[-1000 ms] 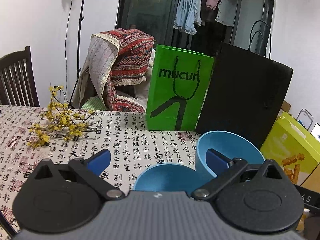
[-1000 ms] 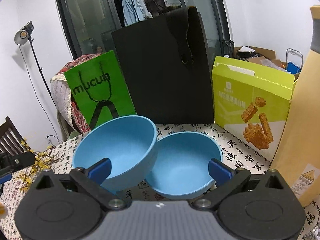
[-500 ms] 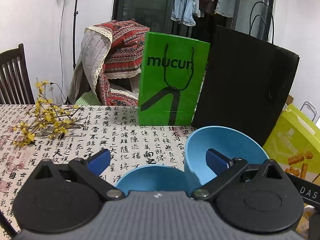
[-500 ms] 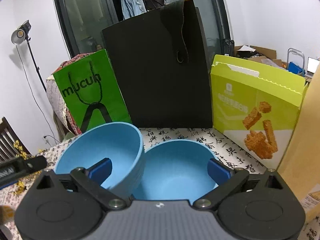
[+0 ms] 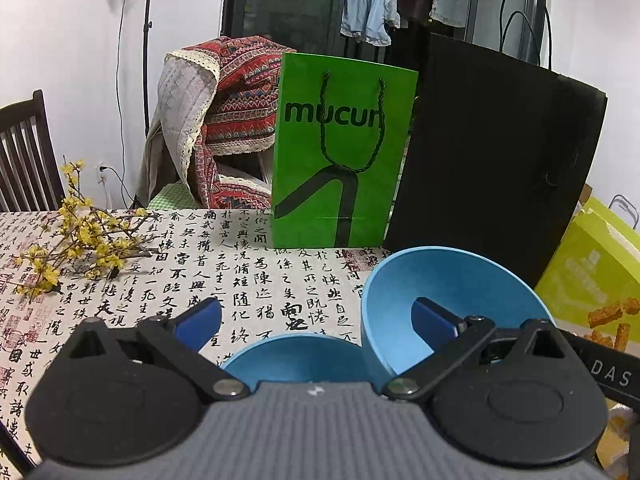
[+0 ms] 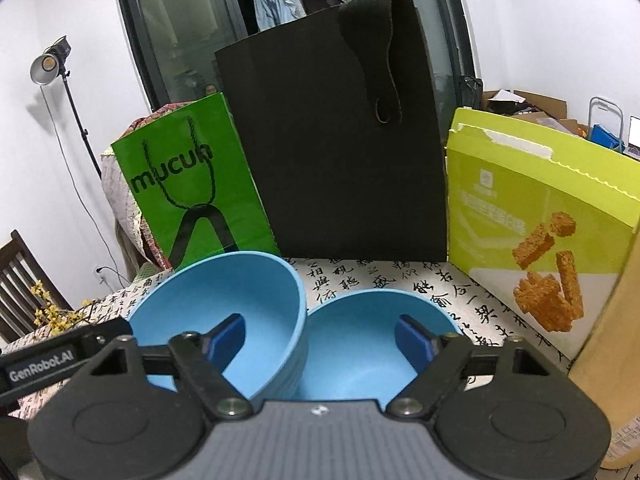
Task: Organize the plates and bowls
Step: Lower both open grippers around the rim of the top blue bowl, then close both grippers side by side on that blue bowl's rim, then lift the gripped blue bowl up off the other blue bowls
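**Two blue bowls, two tongs at their rims**

While both of my tongs hang over the calligraphy-print tablecloth (image 5: 248,280), I count two blue bowls and no plates. One tilted bowl (image 6: 224,304) leans with its rim over the level bowl (image 6: 360,344), which sits flat on the cloth just beside it.

My right tongs (image 6: 320,338) have just been closing. Their left pad sits inside the tilted bowl, their right pad inside the level one, so the touching rims lie between the pads, which do not yet press on them.

My left tongs (image 5: 316,320) stand wide: one pad inside the tilted bowl (image 5: 448,292), the other over bare cloth, gripping nothing.

Behind the bowls I count two paper bags, one green bag (image 5: 340,152) and one black bag (image 5: 492,160), side by side, plus one yellow-green snack box (image 6: 536,216) to the right. One sprig of yellow flowers (image 5: 76,240) lies far left.
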`<state>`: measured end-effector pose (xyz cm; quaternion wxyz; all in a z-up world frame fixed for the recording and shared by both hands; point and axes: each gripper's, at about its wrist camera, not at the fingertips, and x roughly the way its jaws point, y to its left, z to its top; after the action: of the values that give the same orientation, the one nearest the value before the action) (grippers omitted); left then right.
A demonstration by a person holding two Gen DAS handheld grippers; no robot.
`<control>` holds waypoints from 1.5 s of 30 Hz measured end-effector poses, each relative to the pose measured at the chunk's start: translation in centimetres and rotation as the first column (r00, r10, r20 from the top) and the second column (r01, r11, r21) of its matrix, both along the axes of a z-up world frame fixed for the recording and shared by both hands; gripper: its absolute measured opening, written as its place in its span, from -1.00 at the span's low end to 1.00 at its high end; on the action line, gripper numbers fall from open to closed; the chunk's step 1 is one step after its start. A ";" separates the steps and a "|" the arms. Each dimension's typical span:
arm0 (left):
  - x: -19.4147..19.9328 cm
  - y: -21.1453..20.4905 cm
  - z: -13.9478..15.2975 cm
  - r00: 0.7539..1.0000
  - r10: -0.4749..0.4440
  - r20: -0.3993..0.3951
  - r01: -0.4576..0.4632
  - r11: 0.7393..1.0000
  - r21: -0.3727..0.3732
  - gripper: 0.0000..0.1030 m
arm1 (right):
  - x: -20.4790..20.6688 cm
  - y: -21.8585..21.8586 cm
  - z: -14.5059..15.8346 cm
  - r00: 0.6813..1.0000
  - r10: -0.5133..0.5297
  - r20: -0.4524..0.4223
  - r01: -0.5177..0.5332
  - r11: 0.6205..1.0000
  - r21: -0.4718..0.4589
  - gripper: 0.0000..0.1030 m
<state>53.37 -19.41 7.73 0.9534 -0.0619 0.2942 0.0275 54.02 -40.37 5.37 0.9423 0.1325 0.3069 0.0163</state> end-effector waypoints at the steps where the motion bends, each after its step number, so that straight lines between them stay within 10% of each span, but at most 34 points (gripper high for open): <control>1: 0.0 -0.1 0.0 1.000 0.000 0.000 0.000 1.000 0.000 1.00 | 0.1 0.1 0.0 1.000 0.001 -0.003 -0.001 1.000 -0.002 0.45; 15: 0.2 -0.8 -0.4 1.000 -0.015 -0.001 0.015 1.000 -0.001 0.96 | 0.7 1.3 -0.4 1.000 -0.001 -0.020 0.001 1.000 -0.020 0.02; 32: 0.6 -1.9 -1.1 0.995 -0.102 -0.019 0.102 0.995 -0.022 -0.50 | 1.2 2.3 -1.0 0.999 -0.005 -0.047 0.004 1.000 -0.020 -0.68; 45: 0.2 -1.4 -0.7 0.994 -0.107 -0.014 0.106 0.993 -0.049 -0.61 | 1.0 2.6 -0.7 0.999 -0.026 -0.040 0.025 1.000 -0.018 -0.77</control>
<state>53.60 -20.77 6.99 0.9492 -0.0690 0.3056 -0.0300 54.98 -37.73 4.67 0.9372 0.1284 0.3243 -0.0013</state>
